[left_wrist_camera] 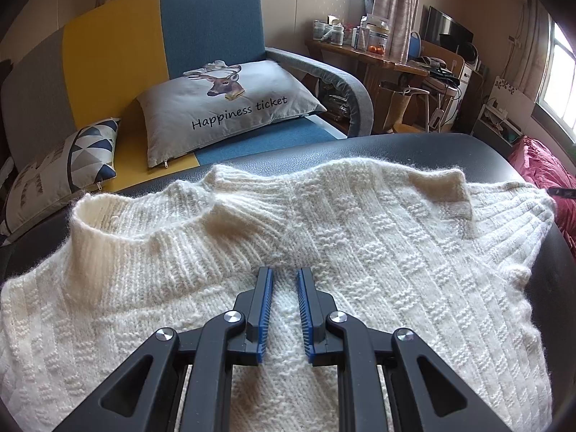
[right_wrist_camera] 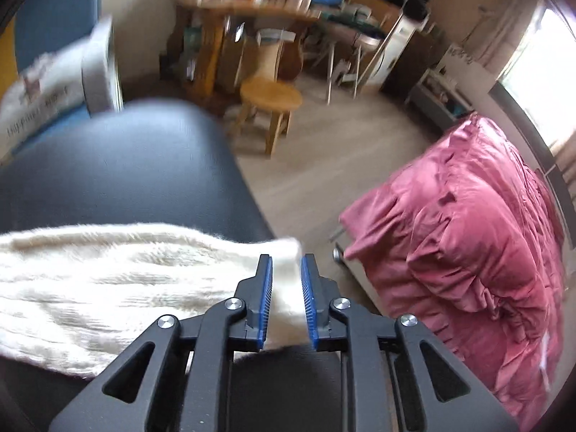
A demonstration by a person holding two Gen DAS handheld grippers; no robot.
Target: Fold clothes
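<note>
A cream knitted sweater (left_wrist_camera: pixel 360 252) lies spread on a black padded surface (left_wrist_camera: pixel 396 147), its ribbed collar (left_wrist_camera: pixel 118 226) at the left. A sleeve is folded across its upper part. My left gripper (left_wrist_camera: pixel 284 273) sits low on the sweater's middle, jaws nearly together with a ridge of knit pinched between the blue pads (left_wrist_camera: pixel 265 302). In the right wrist view, which is motion-blurred, my right gripper (right_wrist_camera: pixel 285 259) is shut on an end of the sweater (right_wrist_camera: pixel 108 280) at the right edge of the black surface (right_wrist_camera: pixel 126 165), and the knit stretches away to the left.
A blue, yellow and grey sofa (left_wrist_camera: pixel 208 18) with a deer cushion (left_wrist_camera: pixel 223 104) and a triangle-patterned cushion (left_wrist_camera: pixel 72 165) stands behind. A pink quilt (right_wrist_camera: pixel 468 234) lies to the right. A wooden stool (right_wrist_camera: pixel 270 97) and a cluttered desk (left_wrist_camera: pixel 374 57) stand on the floor beyond.
</note>
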